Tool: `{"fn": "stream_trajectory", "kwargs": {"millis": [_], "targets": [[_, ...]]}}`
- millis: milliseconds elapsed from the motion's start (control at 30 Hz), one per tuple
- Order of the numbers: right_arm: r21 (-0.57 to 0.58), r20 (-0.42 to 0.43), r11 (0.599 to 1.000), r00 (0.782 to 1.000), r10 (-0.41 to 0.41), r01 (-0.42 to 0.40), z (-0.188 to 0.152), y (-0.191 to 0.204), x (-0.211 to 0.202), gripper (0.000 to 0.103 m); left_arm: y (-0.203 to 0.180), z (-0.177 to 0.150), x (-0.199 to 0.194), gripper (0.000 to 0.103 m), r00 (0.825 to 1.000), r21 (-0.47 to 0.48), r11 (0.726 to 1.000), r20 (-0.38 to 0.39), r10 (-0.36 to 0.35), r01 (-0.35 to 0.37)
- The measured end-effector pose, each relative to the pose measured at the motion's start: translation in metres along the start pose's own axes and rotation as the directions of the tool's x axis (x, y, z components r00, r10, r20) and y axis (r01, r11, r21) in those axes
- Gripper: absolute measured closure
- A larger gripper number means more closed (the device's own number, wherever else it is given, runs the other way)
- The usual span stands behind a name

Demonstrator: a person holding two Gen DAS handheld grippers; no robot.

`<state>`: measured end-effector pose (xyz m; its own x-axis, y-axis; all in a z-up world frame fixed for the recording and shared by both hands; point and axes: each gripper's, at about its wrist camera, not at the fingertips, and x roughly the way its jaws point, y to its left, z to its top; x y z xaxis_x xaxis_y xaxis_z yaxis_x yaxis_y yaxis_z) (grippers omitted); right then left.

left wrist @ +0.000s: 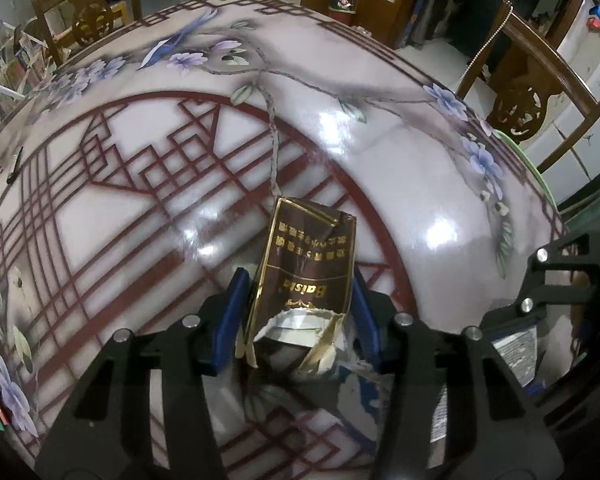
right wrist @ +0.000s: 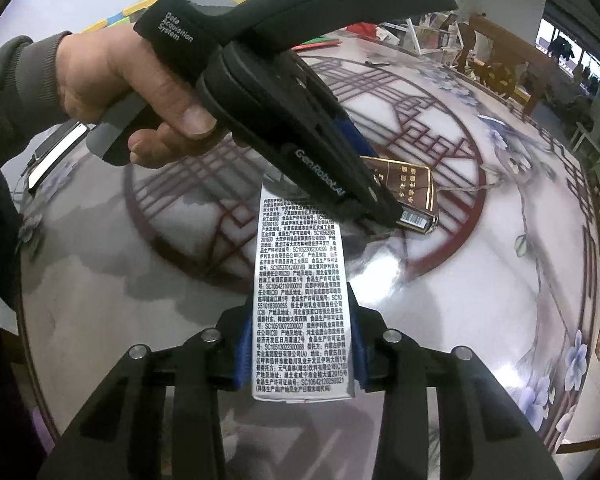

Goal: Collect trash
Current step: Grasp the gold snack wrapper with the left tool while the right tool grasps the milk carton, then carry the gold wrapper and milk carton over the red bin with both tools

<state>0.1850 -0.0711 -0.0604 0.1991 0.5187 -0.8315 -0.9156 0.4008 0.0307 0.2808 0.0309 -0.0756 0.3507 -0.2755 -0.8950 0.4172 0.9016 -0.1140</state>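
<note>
Trash sits between both jaws: brown packet (left wrist: 300, 280) left, white carton (right wrist: 300, 300) right.

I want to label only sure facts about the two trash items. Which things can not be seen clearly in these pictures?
- Brown pack, left wrist view: its lower end is torn open; the contents are in shadow.
- Same pack, right wrist view: the left gripper covers most of it.
- White carton, right wrist view: only the printed side shows; its far end is behind the left gripper.
- White carton, left wrist view: mostly hidden by gripper parts.
</note>
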Motion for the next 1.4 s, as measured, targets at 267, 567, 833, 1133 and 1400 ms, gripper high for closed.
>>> {"fn": "stream_trajectory", "kwargs": {"millis": [267,567,833,1133,1400], "targets": [[-0.04,-0.023,0.999,1.0,0.002,-0.003,-0.014,0.017,-0.006,0.067,0.01,-0.018,-0.01,0.055,1.0,-0.058,0.998,0.002,0.021,-0.021],[0.02,-0.028,0.999,0.999,-0.033,0.033,-0.032,0.011,-0.028,0.067,0.009,-0.034,-0.034,0.055,0.999,-0.097,0.994,0.022,0.048,-0.045],[0.128,-0.01,0.985,0.993,-0.114,0.115,-0.052,-0.005,-0.068,0.067,-0.016,-0.043,-0.072,0.056,0.996,-0.09,0.994,0.052,0.066,-0.062],[0.281,0.009,0.939,0.978,-0.207,0.196,-0.085,-0.036,-0.121,0.067,-0.076,-0.034,-0.096,0.056,0.996,-0.026,1.0,0.09,0.016,-0.014],[0.397,0.036,0.883,0.957,-0.287,0.25,-0.122,-0.06,-0.17,0.067,-0.139,-0.007,-0.095,0.055,0.992,0.048,0.998,0.115,-0.047,0.041]]}}
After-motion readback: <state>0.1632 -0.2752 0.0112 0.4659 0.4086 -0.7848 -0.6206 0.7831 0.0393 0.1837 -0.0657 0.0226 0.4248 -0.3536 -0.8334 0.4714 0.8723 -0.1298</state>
